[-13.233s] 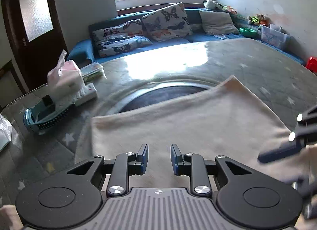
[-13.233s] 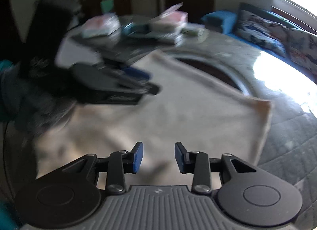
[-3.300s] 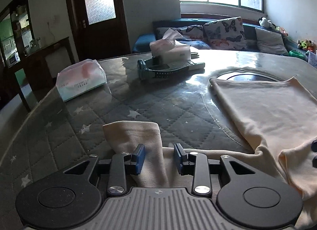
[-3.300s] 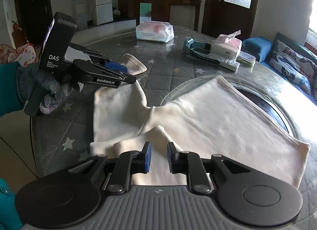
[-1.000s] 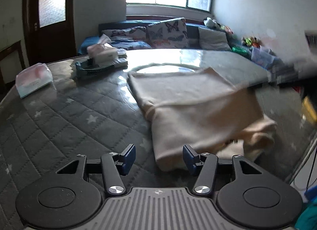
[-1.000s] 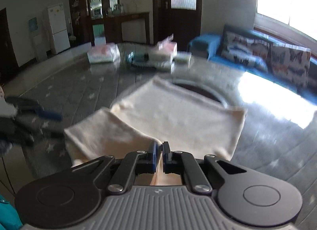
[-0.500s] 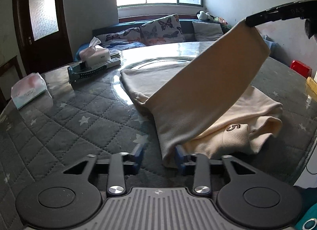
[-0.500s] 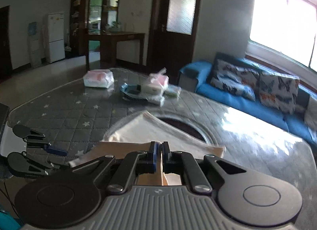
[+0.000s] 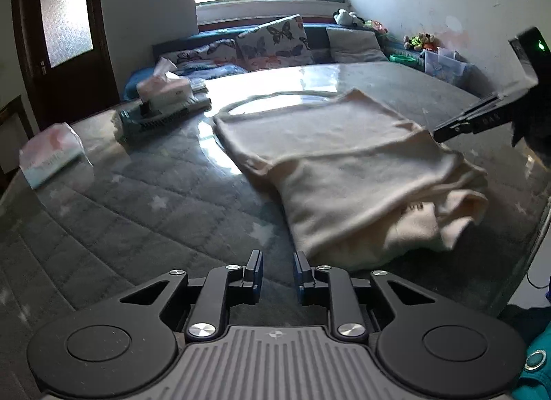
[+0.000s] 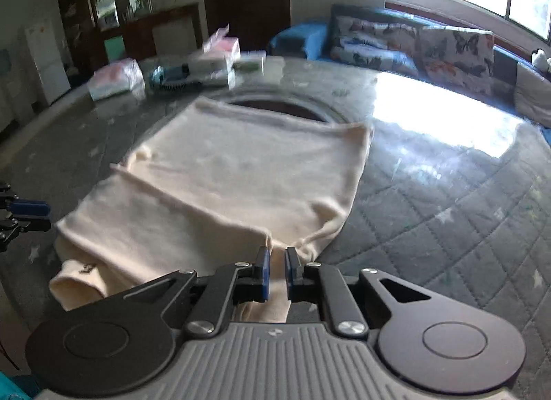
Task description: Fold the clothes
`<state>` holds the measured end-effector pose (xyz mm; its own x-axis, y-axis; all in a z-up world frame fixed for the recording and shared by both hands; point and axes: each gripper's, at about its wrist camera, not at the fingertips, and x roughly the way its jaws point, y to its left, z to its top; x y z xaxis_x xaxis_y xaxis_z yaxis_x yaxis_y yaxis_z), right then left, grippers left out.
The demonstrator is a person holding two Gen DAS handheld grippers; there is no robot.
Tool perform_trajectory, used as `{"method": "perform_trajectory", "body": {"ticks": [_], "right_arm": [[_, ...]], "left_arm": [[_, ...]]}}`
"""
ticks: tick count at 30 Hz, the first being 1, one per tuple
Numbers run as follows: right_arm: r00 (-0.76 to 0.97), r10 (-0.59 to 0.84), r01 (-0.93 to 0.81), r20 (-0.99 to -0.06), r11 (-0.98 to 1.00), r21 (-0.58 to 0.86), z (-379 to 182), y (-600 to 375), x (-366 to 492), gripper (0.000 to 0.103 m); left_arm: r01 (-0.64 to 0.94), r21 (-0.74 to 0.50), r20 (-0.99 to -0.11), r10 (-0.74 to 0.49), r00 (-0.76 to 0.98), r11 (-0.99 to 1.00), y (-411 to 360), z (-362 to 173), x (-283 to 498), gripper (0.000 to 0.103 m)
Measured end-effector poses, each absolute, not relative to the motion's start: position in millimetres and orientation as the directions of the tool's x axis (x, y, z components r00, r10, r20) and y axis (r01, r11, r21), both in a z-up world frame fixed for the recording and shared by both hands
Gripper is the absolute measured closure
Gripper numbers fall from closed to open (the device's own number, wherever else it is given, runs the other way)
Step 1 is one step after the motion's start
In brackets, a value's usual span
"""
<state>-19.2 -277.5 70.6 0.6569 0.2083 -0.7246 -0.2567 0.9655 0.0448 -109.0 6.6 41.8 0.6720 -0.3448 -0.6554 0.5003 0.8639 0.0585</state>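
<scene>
Cream garment [image 9: 347, 172] lies folded before left gripper's [image 9: 277, 270] parted fingers; right gripper's [image 10: 276, 270] slightly apart.

The garment [image 9: 347, 172] is soft, matt cream cloth. The table [image 9: 144, 193] has quilted grey fabric under a glossy, reflective top. Both grippers [image 9: 277, 270] [image 10: 275, 270] are matt black plastic with shiny metal screws.

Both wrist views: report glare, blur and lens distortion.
Left wrist view: window glare washes the table beyond the cream garment; tissue packs look soft; fisheye bends the edges. Right wrist view: motion blur smears the garment and far clutter; a bright reflection burns out the tabletop.
</scene>
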Motion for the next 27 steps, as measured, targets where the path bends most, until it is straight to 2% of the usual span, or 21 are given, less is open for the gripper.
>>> {"method": "perform_trajectory", "body": {"ticks": [6, 10, 16, 20, 27], "right_arm": [[0.702, 0.235, -0.306, -0.673, 0.952, 0.012, 80, -265, -14, 0.093], [0.676, 0.254, -0.335, -0.692, 0.942, 0.018, 65, -253, -2, 0.093], [0.661, 0.242, -0.316, -0.711, 0.948, 0.030, 51, -257, 0, 0.095], [0.669, 0.224, -0.314, -0.708, 0.949, 0.004, 59, -261, -8, 0.094], [0.624, 0.297, -0.418, -0.723, 0.909, 0.012, 67, -249, -35, 0.093]], "left_arm": [[0.514, 0.039, -0.626, -0.380, 0.681, 0.857, -12, 56, -80, 0.081], [0.545, 0.029, -0.615, -0.415, 0.670, 0.838, -39, 54, -59, 0.081], [0.544, 0.008, -0.645, -0.411, 0.644, 0.839, -60, 33, -32, 0.082], [0.547, 0.007, -0.645, -0.414, 0.643, 0.837, -59, 31, -32, 0.080], [0.593, 0.021, -0.634, -0.448, 0.630, 0.805, -63, 37, -50, 0.080]]}}
